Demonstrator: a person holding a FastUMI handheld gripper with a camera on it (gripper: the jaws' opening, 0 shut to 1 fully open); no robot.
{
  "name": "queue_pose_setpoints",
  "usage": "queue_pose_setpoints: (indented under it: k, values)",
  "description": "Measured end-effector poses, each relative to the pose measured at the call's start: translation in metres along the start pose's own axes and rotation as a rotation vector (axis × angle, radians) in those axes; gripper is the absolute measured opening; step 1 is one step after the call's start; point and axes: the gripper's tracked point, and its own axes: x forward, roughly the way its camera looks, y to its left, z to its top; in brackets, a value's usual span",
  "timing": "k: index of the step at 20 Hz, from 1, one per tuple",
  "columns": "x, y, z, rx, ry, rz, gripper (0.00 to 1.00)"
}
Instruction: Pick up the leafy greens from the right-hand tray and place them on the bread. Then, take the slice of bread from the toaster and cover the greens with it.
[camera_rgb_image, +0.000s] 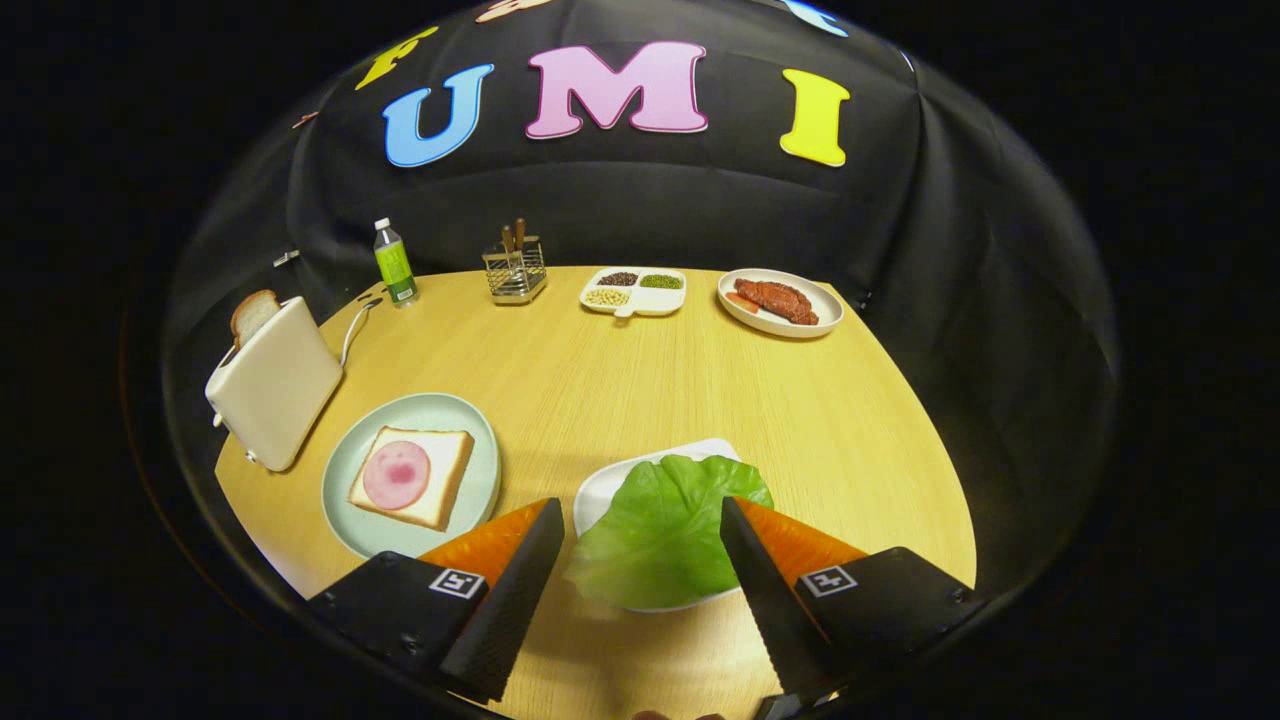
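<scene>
A green lettuce leaf (660, 530) lies on a white tray (600, 490) on the wooden table. My gripper (640, 515) is open, one finger on each side of the leaf and above it, neither pressing on it. To the left, a slice of bread topped with a round of ham (412, 476) rests on a pale green plate (345, 480). Further left stands a cream toaster (275, 385) with a slice of bread (253, 314) sticking up out of its slot.
Along the far edge of the table (640, 370) stand a green bottle (395, 263), a wire utensil holder (515, 270), a divided dish of grains (635, 291) and a plate of meat (780, 302). The toaster's cord (352, 325) curls behind it.
</scene>
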Motion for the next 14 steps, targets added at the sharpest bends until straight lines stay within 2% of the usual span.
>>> queue_pose_setpoints:
  k: [6,10,14]
  values:
    - [0.039,-0.021,-0.03,0.058,0.128,-0.069,0.98]
    - [0.048,-0.015,-0.048,0.074,0.193,-0.051,0.96]
    - [0.051,-0.014,-0.046,0.074,0.192,-0.041,0.94]
